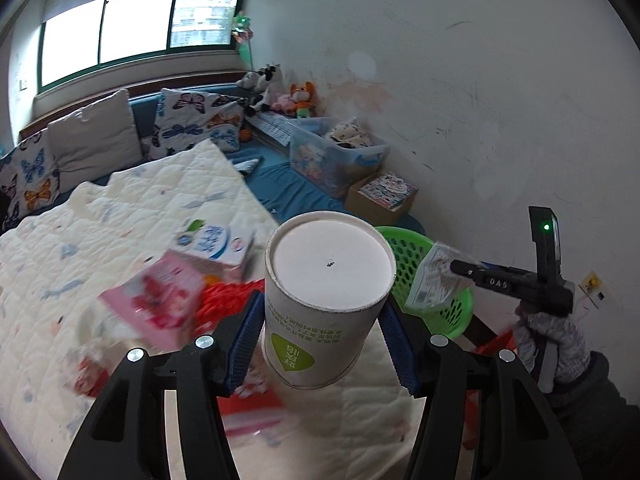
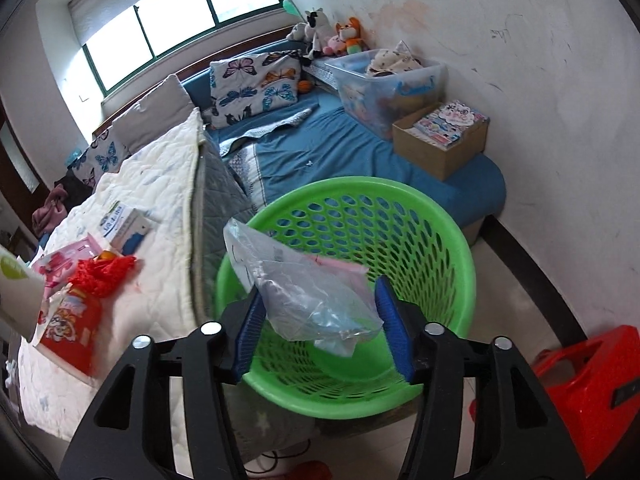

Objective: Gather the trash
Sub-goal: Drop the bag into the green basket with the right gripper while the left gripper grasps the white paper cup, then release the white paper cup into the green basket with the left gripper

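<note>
My left gripper (image 1: 322, 300) is shut on a white paper cup (image 1: 332, 264) with a green logo, held bottom-up above the quilt's edge. A green mesh basket (image 2: 360, 186) stands on the floor by the bed; the left wrist view shows this basket (image 1: 412, 252) behind the cup. My right gripper (image 2: 319, 288) hangs over the basket's mouth, its jaws apart, with a crumpled clear plastic bag (image 2: 316, 300) loose between the blue pads. The left wrist view has that bag (image 1: 434, 280) at the tip of the right gripper (image 1: 458, 268), held by a gloved hand (image 1: 552, 340).
On the white quilt (image 2: 160, 200) lie a pink carton (image 1: 160, 296), a blue-and-white box (image 2: 120, 224), a red net (image 2: 104, 276) and a red packet (image 2: 72, 328). A red stool (image 2: 588, 388) stands right of the basket. A cardboard box (image 2: 440, 148) and a clear bin (image 2: 384, 80) sit by the wall.
</note>
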A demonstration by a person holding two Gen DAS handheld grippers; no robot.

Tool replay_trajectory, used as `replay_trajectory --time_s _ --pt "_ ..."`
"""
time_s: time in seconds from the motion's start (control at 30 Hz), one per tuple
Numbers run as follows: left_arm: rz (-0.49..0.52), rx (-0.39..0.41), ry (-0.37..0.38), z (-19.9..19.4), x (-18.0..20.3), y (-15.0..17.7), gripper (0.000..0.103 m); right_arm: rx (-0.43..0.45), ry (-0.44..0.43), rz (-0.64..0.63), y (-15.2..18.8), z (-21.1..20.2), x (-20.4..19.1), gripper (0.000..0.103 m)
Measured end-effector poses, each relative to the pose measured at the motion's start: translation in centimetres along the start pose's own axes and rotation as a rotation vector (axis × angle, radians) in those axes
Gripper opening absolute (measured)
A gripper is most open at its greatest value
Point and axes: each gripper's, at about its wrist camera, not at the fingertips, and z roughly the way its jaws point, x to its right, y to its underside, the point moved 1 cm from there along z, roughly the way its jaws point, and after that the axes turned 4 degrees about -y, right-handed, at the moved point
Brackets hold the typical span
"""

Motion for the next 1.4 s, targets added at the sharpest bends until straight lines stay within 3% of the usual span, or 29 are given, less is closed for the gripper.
replay_trajectory --time_s 0.1,0.47,0.93,1.03,1.1,1.4 --pt "0.034 -0.01 0.016 1.9 2.1 -1.3 0.056 0.001 -0.01 0.007 0.1 0.2 0.7 0.066" --pt "0.1 -0.1 0.068 9.3 7.3 -4.2 0.057 0.035 0.015 -0.003 1.1 -2.3 2.1 0.07" --pt "0.125 -0.236 0.094 17.1 11.3 -3.5 0.057 0.048 0.022 0.029 3.1 -4.3 3.3 0.071" --pt "0.128 -0.247 0.106 17.7 11.6 -3.3 0.059 0.045 0.024 0.041 3.4 -4.3 3.6 0.071" --pt "0.12 -0.247 0.111 17.8 11.7 -3.1 0.067 0.04 0.021 0.047 3.6 -4.3 3.7 0.071" --pt "0.098 -0.199 0.106 14.9 10.0 -2.5 0.067 0.042 0.004 0.025 3.9 -4.9 2.0 0.071"
